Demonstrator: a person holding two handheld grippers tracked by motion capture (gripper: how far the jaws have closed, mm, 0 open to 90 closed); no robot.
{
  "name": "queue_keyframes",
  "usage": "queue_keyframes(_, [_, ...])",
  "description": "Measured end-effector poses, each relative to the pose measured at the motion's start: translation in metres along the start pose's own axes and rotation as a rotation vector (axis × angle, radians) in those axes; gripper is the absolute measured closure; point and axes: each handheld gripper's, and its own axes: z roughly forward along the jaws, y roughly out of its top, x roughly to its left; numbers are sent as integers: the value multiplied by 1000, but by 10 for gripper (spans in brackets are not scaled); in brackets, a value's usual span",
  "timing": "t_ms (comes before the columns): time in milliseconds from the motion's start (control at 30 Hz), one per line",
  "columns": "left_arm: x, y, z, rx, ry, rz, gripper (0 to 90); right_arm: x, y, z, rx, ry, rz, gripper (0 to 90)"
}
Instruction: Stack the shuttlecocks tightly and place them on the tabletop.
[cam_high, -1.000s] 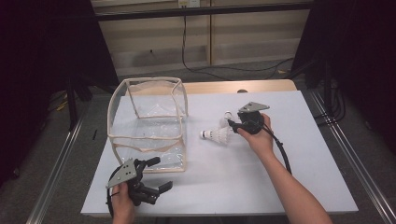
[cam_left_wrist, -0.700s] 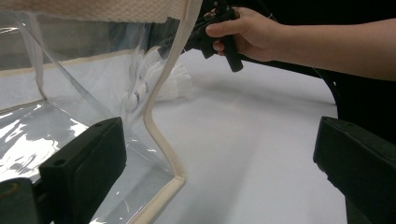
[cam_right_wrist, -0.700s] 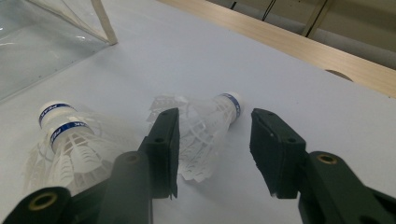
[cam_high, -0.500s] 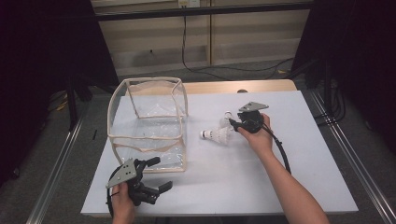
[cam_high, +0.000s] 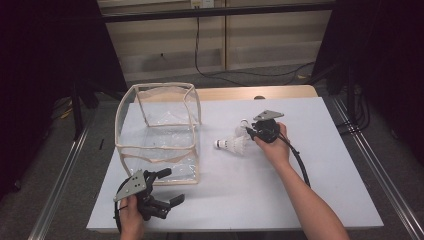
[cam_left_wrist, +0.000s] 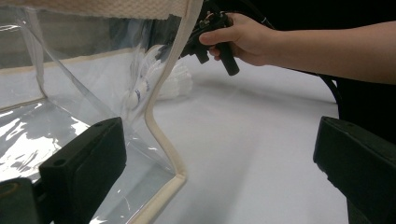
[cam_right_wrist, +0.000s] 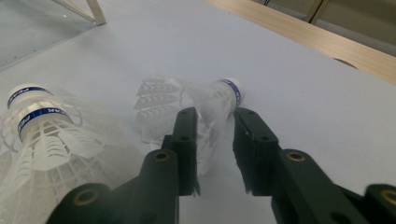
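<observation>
i see the clear bag (cam_high: 160, 135) standing tall over the left half of the white board (cam_high: 325, 175), blocking any straight pass across there. two shuttlecocks (cam_high: 234, 145) lie just right of it, mid-frame, leaving a narrow lane between. the lower right and far right of the board give me open room to move.

Light: even, from overhead; white table (cam_high: 300, 190) bright, surroundings dark.
Glare: sheen on clear bag (cam_left_wrist: 28, 135).
Focus: nearest shuttlecock (cam_right_wrist: 42, 140) soft; jaws blurred close up.
</observation>
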Motion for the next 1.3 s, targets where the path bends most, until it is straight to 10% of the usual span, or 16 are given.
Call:
queue_keyframes(533, [1,0,-1,-1,0,0,27,-8,2,-2,-9,-19,26,892])
queue_keyframes(1300, [0,1,-1,-7,2,-4,28,-18,10,-37,-36,12,67,900])
